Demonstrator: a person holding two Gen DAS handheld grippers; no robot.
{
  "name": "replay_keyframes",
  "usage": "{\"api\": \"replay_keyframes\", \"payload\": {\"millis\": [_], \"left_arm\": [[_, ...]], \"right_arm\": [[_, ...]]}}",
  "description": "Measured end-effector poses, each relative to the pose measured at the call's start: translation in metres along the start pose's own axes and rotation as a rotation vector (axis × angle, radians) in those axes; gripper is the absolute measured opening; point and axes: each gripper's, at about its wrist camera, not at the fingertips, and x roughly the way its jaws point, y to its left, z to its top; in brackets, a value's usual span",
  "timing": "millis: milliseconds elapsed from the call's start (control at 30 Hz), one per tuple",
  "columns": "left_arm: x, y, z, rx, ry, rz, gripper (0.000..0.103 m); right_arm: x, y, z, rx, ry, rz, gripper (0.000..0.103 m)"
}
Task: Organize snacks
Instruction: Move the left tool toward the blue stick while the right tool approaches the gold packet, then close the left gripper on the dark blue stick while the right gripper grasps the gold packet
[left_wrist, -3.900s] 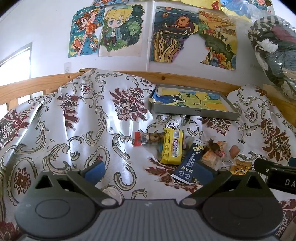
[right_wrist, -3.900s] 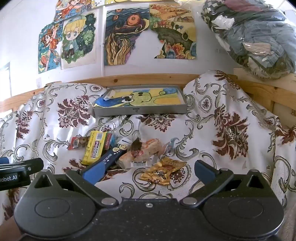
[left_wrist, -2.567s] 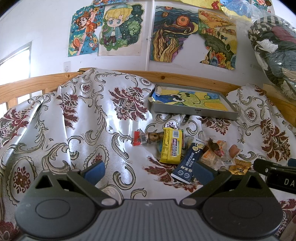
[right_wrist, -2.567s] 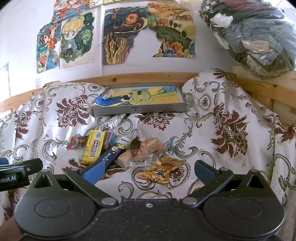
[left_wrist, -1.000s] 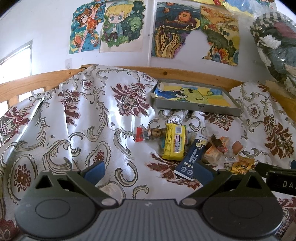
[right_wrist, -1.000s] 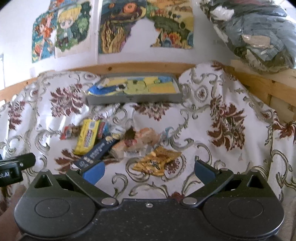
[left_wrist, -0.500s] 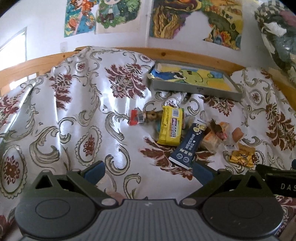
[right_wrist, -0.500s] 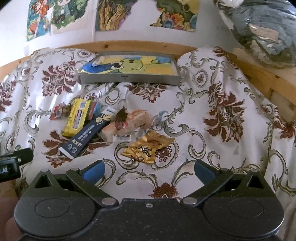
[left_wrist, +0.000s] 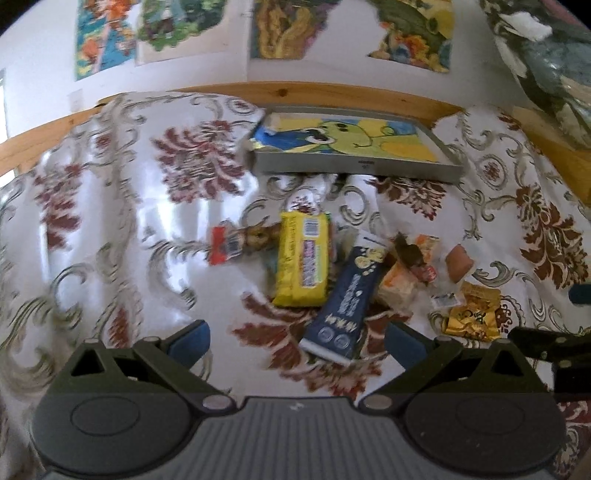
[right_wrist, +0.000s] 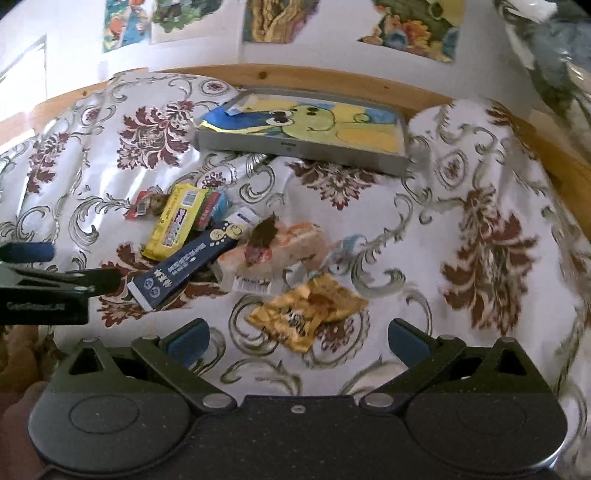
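Snacks: we see a blue pack (left_wrist: 345, 295), a yellow pack (left_wrist: 303, 264) and a gold bag (right_wrist: 308, 314) lying below the tray (left_wrist: 351, 166) on the flowery cloth (left_wrist: 110, 229).
Left gripper (left_wrist: 295, 341): we hold it spread wide, empty, just below the blue pack.
Right gripper (right_wrist: 297, 341): spread wide too, empty, just below the gold bag.

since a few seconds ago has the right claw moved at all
Yes. The right claw has come forward and down toward the gold packet; the grey tray, fixed on the cloth, now sits larger and nearer.
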Motion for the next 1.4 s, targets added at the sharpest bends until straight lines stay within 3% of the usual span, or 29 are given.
{"api": "replay_keyframes", "payload": {"millis": [400,533,833,967,1400], "left_arm": [[0.061,-0.013,0.024,0.084,0.094,-0.061,0.102],[0.075,-0.015,0.026,0.095,0.133,-0.104,0.099],[0.096,-0.019,0.025,0.100,0.186,-0.166,0.080],[0.103,-0.022,0.024,0.114,0.218,-0.192,0.062],[0.116,-0.025,0.029,0.085,0.252,-0.165,0.043]], "right_arm": [[0.048,-0.025,0.011,0.180,0.088,0.122,0.101],[0.061,-0.028,0.011,0.227,0.125,0.154,0.088],[0.078,-0.027,0.006,0.246,0.179,0.131,0.077],[0.086,-0.025,0.006,0.253,0.187,0.127,0.077],[0.105,-0.013,0.012,0.238,0.180,0.067,0.071]]}}
